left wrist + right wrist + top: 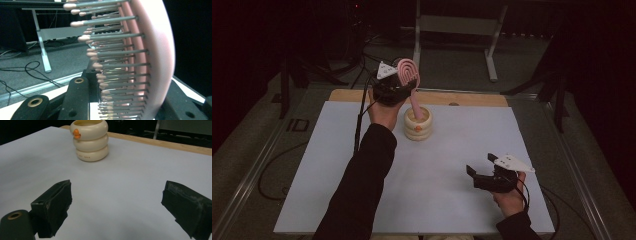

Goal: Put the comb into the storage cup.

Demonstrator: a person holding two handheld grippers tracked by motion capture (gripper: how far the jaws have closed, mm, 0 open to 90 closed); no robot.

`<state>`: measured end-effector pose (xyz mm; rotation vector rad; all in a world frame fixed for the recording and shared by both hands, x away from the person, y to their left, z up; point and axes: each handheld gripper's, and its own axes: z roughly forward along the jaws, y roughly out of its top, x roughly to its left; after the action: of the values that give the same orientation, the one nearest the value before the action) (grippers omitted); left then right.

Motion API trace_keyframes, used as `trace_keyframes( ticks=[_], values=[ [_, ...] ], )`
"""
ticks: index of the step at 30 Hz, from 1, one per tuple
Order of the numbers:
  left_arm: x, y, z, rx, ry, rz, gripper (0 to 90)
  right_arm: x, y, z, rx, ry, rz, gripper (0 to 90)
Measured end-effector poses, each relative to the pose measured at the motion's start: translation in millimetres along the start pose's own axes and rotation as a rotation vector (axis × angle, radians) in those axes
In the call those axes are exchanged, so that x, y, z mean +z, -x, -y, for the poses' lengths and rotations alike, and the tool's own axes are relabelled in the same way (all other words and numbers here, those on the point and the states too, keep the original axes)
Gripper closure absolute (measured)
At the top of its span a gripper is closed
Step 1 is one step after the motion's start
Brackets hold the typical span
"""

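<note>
At the far side of the worktop point(362, 200), the left tool point(404, 86) is gripping a pink hairbrush point(410, 85) by its rounded head, and the brush handle is slanting down into a cream holder point(417, 124) shaped like stacked rings. In the left gripper view the brush point(152, 62) is sitting close between the black jaws, its grey bristles with pale pink tips pointing toward the left of that view. The person's left hand point(384, 112) is reaching forward from a dark sleeve point(362, 185) to hold this tool above and just behind the holder. The right tool point(482, 172) is hovering low over the pale sheet near the right front part of the worktop, well apart from the holder, with its jaws standing wide and nothing between them. In the right gripper view the holder point(90, 141) is standing upright ahead, with a small orange mark on its upper ring, and the wooden edge point(160, 143) of the worktop is running behind it.
</note>
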<state>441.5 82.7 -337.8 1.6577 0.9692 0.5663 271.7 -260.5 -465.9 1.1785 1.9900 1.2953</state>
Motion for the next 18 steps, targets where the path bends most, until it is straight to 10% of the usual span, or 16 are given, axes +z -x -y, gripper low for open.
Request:
trace_keyframes(
  ticks=[18],
  values=[
    [5.5, 0.8, 4.0, -0.002, -0.008, -0.021, 63.7, 0.8, -0.2, 0.5, 0.000, -0.003, -0.002, 8.7]
  ],
)
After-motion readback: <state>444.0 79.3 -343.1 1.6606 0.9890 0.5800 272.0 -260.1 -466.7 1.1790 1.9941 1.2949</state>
